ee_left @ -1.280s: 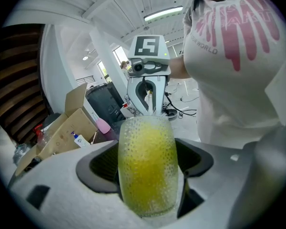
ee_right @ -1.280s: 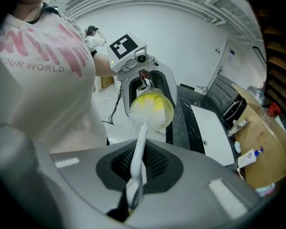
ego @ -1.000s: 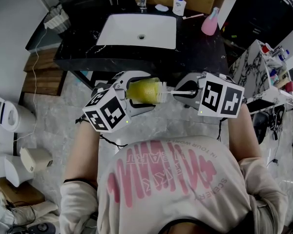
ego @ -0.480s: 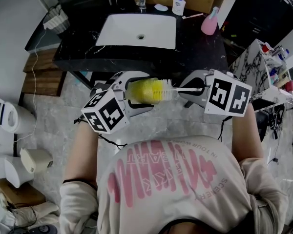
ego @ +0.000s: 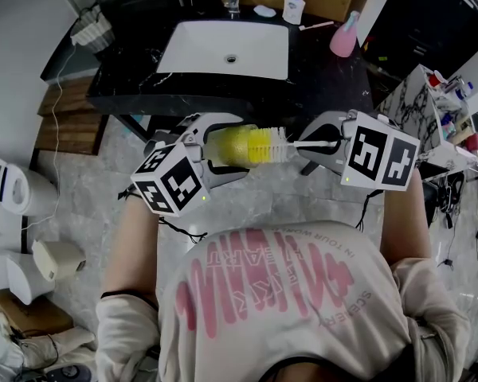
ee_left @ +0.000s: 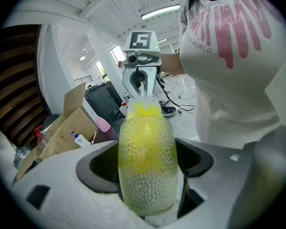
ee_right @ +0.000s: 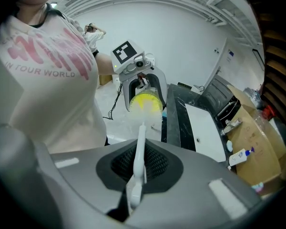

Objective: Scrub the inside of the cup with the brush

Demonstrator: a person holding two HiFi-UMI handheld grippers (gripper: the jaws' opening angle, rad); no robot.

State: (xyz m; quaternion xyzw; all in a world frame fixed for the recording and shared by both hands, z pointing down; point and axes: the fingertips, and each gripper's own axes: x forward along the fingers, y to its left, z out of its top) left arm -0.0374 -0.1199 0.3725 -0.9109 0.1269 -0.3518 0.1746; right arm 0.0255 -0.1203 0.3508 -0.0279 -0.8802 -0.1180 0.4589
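**Cup and Brush Position at the Washstand**

A black counter (ego: 127,86) with a white sink (ego: 223,50) stood ahead of me, above a grey floor (ego: 88,189). My left gripper (ee_left: 145,165) was closed on the clear dimpled cup (ee_left: 145,147), which lay on its side with its mouth toward my right. My right gripper (ee_right: 139,168) was clamped on the white handle of the brush (ee_right: 140,149). The yellow bristles (ego: 267,144) sat partly inside the cup's mouth, in mid-air before my chest.
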